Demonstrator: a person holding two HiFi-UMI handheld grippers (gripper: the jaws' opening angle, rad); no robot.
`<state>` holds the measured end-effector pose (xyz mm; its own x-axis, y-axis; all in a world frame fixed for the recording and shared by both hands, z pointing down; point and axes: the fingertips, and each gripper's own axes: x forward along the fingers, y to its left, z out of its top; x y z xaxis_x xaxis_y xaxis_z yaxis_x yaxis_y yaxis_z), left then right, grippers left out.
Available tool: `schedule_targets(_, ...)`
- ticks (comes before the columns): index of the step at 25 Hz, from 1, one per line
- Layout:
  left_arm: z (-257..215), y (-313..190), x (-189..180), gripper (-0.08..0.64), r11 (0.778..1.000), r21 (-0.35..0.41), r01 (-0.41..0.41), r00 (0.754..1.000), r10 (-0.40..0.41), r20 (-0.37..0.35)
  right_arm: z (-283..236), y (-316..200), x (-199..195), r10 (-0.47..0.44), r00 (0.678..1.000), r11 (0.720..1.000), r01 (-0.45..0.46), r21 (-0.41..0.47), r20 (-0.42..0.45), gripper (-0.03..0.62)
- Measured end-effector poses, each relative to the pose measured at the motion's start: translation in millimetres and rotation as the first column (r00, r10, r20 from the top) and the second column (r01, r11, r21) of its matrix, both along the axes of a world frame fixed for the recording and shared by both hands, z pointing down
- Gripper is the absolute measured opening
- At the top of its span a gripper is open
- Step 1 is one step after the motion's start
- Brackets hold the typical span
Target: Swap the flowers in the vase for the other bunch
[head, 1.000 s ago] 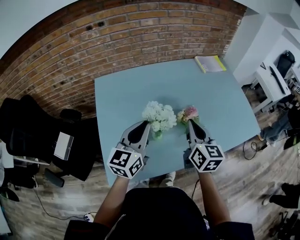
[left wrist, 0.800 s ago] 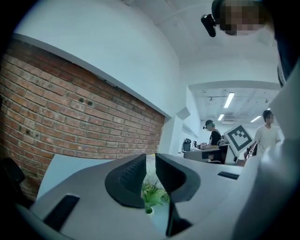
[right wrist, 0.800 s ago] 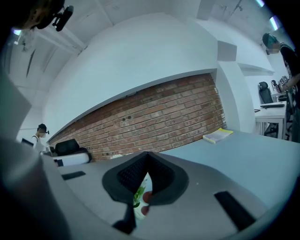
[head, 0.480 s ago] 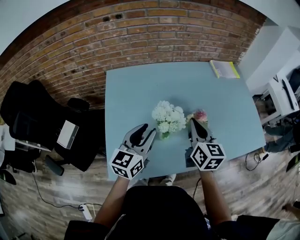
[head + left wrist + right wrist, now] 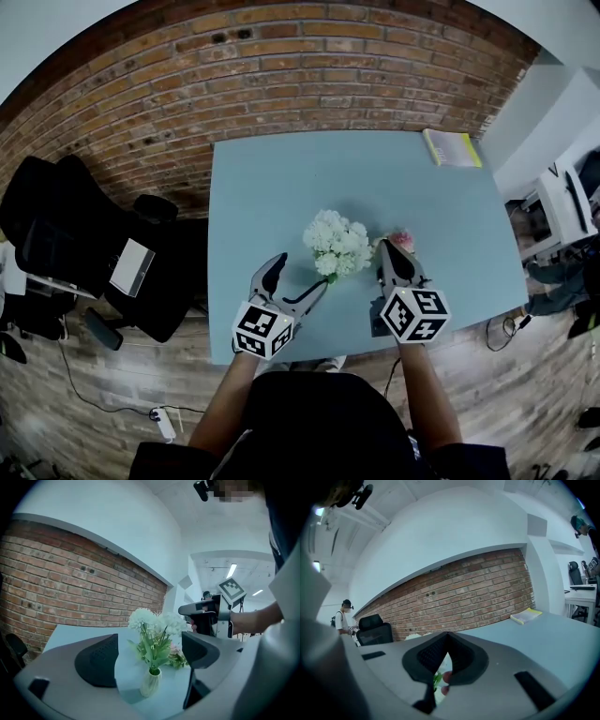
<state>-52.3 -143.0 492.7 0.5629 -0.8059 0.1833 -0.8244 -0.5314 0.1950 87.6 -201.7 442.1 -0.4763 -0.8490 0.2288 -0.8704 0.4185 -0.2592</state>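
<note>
White flowers [image 5: 336,241] fill the vase [image 5: 151,684], with the pink bunch [image 5: 401,242] just beside it. Left gripper [image 5: 302,274] jaws have just opened wide and hold nothing, right gripper [image 5: 387,251] jaws are closed, and whether the swap is done is unclear.

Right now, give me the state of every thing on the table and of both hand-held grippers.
Vase: upright, holding white flowers.
Pink bunch: outside the vase, beside it.
Book: closed, flat.
Left hand-held gripper: open, jaws just opening, vase lined up between them, untouched.
Right hand-held gripper: shut.
</note>
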Motion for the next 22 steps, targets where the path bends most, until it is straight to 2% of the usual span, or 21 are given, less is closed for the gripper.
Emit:
schedule_targets(11, 16.9, -9.4, 21.3, 0.573, 0.998, -0.003, -0.064, 0.998, 0.064, 0.019, -3.2, -12.6, 2.6, 0.000, 1.000, 1.000, 0.001, 0.009, -0.014, 0.012)
schedule_targets(15, 19.8, -14.9, 26.9, 0.596, 0.998, -0.005, -0.069, 0.997, 0.069, 0.026, -5.4, -16.7, 2.9, -0.003, 1.000, 1.000, 0.003, 0.015, -0.019, 0.012)
schedule_targets(22, 29.0, -26.2, 34.7, 0.597, 0.996, -0.016, -0.084, 0.994, 0.084, 0.068, -6.1, -22.6, 6.9, 0.007, 1.000, 1.000, -0.007, 0.015, -0.007, 0.012)
